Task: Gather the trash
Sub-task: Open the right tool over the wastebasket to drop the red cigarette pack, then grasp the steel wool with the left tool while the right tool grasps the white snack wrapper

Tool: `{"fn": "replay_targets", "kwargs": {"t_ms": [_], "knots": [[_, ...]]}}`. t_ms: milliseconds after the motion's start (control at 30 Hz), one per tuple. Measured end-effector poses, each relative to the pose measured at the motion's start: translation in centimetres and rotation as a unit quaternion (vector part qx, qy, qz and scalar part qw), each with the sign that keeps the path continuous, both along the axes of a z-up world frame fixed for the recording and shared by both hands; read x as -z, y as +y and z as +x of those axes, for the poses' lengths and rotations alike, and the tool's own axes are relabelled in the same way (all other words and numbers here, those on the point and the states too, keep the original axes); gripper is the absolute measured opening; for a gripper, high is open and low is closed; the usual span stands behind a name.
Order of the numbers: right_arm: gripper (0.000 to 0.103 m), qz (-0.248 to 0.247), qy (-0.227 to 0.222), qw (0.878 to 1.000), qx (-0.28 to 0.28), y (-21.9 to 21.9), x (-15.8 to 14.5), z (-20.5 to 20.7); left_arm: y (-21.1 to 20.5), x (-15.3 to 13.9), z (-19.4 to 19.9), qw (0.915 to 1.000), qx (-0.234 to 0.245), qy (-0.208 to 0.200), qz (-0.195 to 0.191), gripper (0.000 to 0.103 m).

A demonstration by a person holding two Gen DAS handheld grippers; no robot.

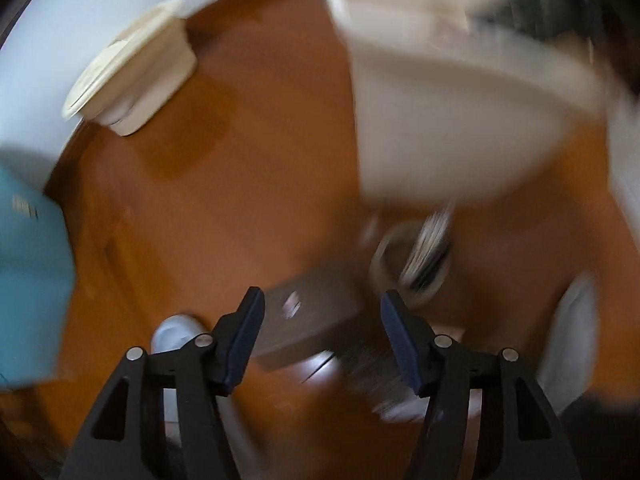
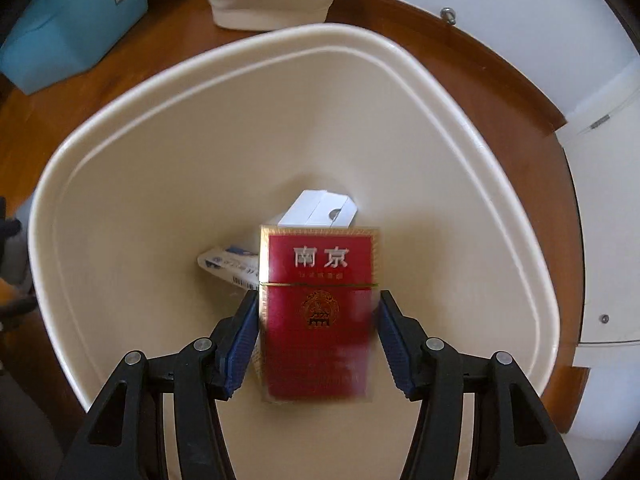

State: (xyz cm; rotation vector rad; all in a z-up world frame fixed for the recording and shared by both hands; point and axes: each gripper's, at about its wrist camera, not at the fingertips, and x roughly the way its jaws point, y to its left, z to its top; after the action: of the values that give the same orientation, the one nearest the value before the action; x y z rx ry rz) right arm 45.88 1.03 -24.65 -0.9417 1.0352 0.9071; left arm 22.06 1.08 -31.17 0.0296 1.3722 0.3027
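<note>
The cream bin (image 2: 120, 184) is standing wide open from above, its broad mouth offering free passage down to the floor, where a white carton (image 2: 320, 210) and a blue-printed wrapper (image 2: 230, 266) are lying. A red cigarette pack (image 2: 318, 312) is filling the gap between the right gripper (image 2: 318, 334) fingers. Beyond the rim, a cream container (image 2: 272, 4) and a blue bag (image 2: 76, 24) are crowding the wooden table (image 2: 500, 92).

In the blurred left view, a grey box (image 1: 312, 316) is lying between the spread jaws of the left gripper (image 1: 322, 336), with a ring-shaped object (image 1: 416, 260) just beside.

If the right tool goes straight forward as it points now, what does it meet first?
Probably the bin floor and the trash on it: the white box and a printed wrapper. The red pack sits between its open fingers; depth is unclear.
</note>
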Motion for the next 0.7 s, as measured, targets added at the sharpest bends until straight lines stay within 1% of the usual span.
{"fn": "replay_targets", "kwargs": {"t_ms": [33,67,100,133,167,200,233,267,333,367,400,433,467,533,567,633,667,700], "knots": [[0.066,0.000,-0.004,1.000,-0.003,0.7,0.1,0.2,-0.3,0.9,-0.5,0.9996,0.018,0.012,0.017,0.059],[0.071,0.003,-0.006,1.000,-0.002,0.7,0.1,0.1,-0.6,2.1,-0.9,0.9979,0.043,0.031,0.036,0.059],[0.073,0.006,-0.006,1.000,0.001,0.5,0.0,0.2,-0.9,3.2,-1.2,0.9952,0.065,0.048,0.056,0.059],[0.074,0.010,-0.009,1.000,0.007,0.4,-0.1,0.4,-1.4,4.3,-1.6,0.9900,0.095,0.064,0.083,0.059],[0.074,0.018,-0.012,1.000,0.016,-0.6,-0.1,-0.3,-1.6,4.9,-2.0,0.9866,0.112,0.068,0.097,0.059],[0.074,0.030,-0.013,0.999,0.026,-1.0,-0.5,-0.2,-1.8,5.6,-2.4,0.9812,0.135,0.072,0.118,0.059],[0.074,0.045,-0.015,0.998,0.033,-2.2,-1.0,0.2,-2.2,6.2,-2.6,0.9732,0.160,0.076,0.146,0.059],[0.074,0.081,-0.014,0.995,0.052,-3.3,-2.1,0.3,-2.5,6.7,-2.7,0.9659,0.183,0.076,0.167,0.059],[0.074,0.160,0.006,0.983,0.089,-6.5,-4.5,-0.1,-3.5,8.3,-3.3,0.9448,0.242,0.080,0.206,0.060],[0.074,0.205,0.024,0.973,0.104,-8.4,-5.6,-0.4,-4.0,9.2,-3.7,0.9302,0.274,0.085,0.229,0.060],[0.074,0.242,0.040,0.963,0.113,-10.0,-6.5,-1.0,-4.3,9.3,-4.0,0.9202,0.295,0.083,0.244,0.060],[0.075,0.288,0.061,0.948,0.119,-12.3,-7.3,-2.0,-4.3,10.1,-4.3,0.9121,0.310,0.080,0.256,0.061],[0.076,0.317,0.079,0.937,0.123,-14.2,-7.8,-3.0,-4.2,10.7,-4.4,0.9108,0.311,0.082,0.258,0.062],[0.077,0.343,0.081,0.926,0.136,-17.0,-8.4,-5.0,-3.8,12.5,-4.6,0.9091,0.312,0.096,0.259,0.062],[0.077,0.348,0.078,0.924,0.142,-18.0,-8.3,-5.9,-3.5,13.5,-4.9,0.9047,0.317,0.101,0.266,0.062],[0.077,0.350,0.084,0.920,0.155,-19.5,-7.5,-7.5,-3.4,15.4,-5.3,0.8922,0.331,0.110,0.287,0.062],[0.077,0.351,0.094,0.918,0.160,-20.0,-7.2,-8.2,-3.4,16.4,-5.4,0.8809,0.340,0.115,0.309,0.062],[0.077,0.352,0.118,0.914,0.163,-20.2,-6.3,-9.0,-3.3,17.1,-5.4,0.8716,0.346,0.119,0.326,0.062]]}}
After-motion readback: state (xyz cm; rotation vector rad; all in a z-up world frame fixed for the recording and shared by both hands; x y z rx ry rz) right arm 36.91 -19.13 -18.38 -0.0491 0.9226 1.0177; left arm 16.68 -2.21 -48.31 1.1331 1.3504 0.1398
